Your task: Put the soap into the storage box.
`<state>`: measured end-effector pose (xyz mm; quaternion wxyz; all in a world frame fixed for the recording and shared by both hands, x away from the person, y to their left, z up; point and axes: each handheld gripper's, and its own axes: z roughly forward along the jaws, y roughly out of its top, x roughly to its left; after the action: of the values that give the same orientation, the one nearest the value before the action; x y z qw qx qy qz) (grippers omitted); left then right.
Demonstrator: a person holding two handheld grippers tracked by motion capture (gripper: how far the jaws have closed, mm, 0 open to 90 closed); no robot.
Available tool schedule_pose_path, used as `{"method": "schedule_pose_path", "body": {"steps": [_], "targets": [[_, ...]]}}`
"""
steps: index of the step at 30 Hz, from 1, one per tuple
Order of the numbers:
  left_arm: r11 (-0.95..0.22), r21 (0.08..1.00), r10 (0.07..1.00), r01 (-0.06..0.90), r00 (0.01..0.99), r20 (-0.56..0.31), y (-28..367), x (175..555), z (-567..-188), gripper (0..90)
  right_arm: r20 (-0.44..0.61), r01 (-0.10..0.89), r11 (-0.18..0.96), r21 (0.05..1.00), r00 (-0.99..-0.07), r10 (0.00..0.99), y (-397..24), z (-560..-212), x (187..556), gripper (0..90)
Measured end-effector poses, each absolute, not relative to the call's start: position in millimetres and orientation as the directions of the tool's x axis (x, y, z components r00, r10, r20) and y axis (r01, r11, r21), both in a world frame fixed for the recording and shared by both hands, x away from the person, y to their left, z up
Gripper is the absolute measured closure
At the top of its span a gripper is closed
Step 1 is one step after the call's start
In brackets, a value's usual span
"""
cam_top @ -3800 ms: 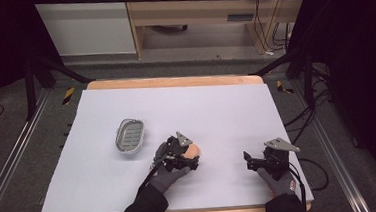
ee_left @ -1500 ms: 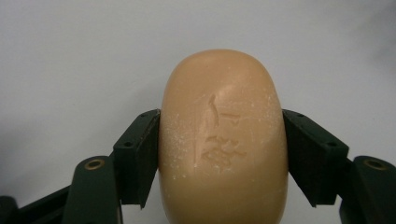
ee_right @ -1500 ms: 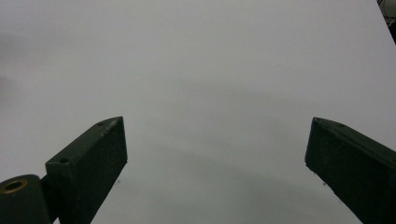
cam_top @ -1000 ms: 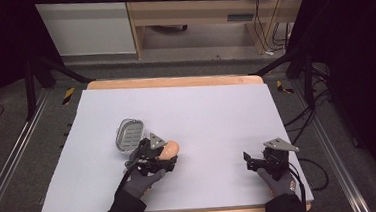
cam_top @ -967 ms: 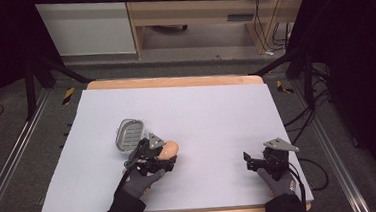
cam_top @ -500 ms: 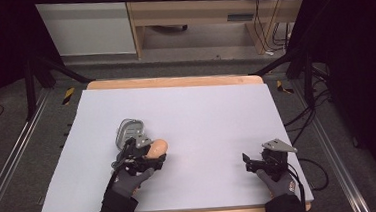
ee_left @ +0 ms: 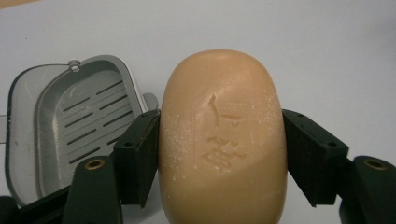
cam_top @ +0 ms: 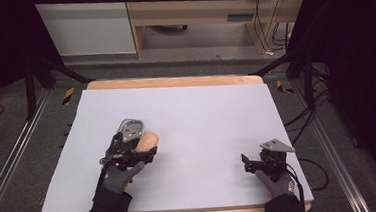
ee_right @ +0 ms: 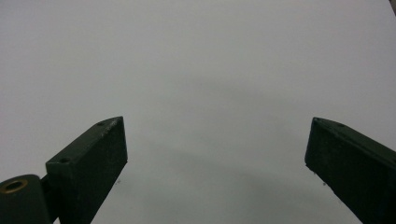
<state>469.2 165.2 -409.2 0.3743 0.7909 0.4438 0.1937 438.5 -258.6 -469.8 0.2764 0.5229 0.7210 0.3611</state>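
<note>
A tan oval bar of soap (ee_left: pixel 223 140) is clamped between the two black jaws of my left gripper (ee_left: pixel 222 154). In the high view the soap (cam_top: pixel 148 139) sits just right of a grey slotted soap dish (cam_top: pixel 130 129), and my left gripper (cam_top: pixel 138 150) is held over the table's left half. The open dish (ee_left: pixel 70 126) lies to the left of the soap in the left gripper view, close to the left jaw. My right gripper (cam_top: pixel 250 163) rests near the table's front right; its jaws stand wide apart over bare white surface (ee_right: pixel 215 154).
A white sheet (cam_top: pixel 201 110) covers the wooden table (cam_top: pixel 174 81). Dark floor, metal rails and cables surround it, with a wooden shelf unit (cam_top: pixel 194 15) beyond the far edge. The person's gloved hands enter from the front edge.
My left gripper has carried the soap leftward and a little away from the person, from mid-table to right beside the soap dish. The right gripper has stayed put.
</note>
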Motion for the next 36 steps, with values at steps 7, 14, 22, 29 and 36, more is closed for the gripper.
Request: {"method": "schedule_pose_path", "body": {"steps": [7, 14, 22, 29, 36], "targets": [[-0.310, 0.770, 0.860, 0.558, 0.510, -0.024, 172.9, 472.3, -404.9, 32.0, -0.031, 0.553, 0.202, 0.808, -0.303, 0.953, -257.8, -470.2, 439.1, 5.9], [-0.288, 0.773, 0.873, 0.566, 0.486, -0.030, 179.1, 478.1, -405.5, 32.0, -0.032, 0.555, 0.202, 0.807, -0.301, 0.953, -257.2, -470.1, 439.4, 5.8], [-0.265, 0.776, 0.885, 0.572, 0.464, -0.039, 188.3, 484.6, -404.0, 32.0, -0.028, 0.558, 0.201, 0.805, -0.302, 0.953, -255.2, -470.0, 440.2, 5.7], [-0.247, 0.779, 0.899, 0.576, 0.437, -0.038, 197.7, 492.3, -401.9, 32.0, -0.027, 0.559, 0.200, 0.805, -0.302, 0.953, -255.0, -469.7, 440.8, 5.6], [-0.236, 0.775, 0.907, 0.586, 0.419, -0.041, 201.1, 506.9, -402.8, 32.0, -0.032, 0.560, 0.202, 0.803, -0.298, 0.954, -254.1, -470.0, 441.6, 5.6]]}}
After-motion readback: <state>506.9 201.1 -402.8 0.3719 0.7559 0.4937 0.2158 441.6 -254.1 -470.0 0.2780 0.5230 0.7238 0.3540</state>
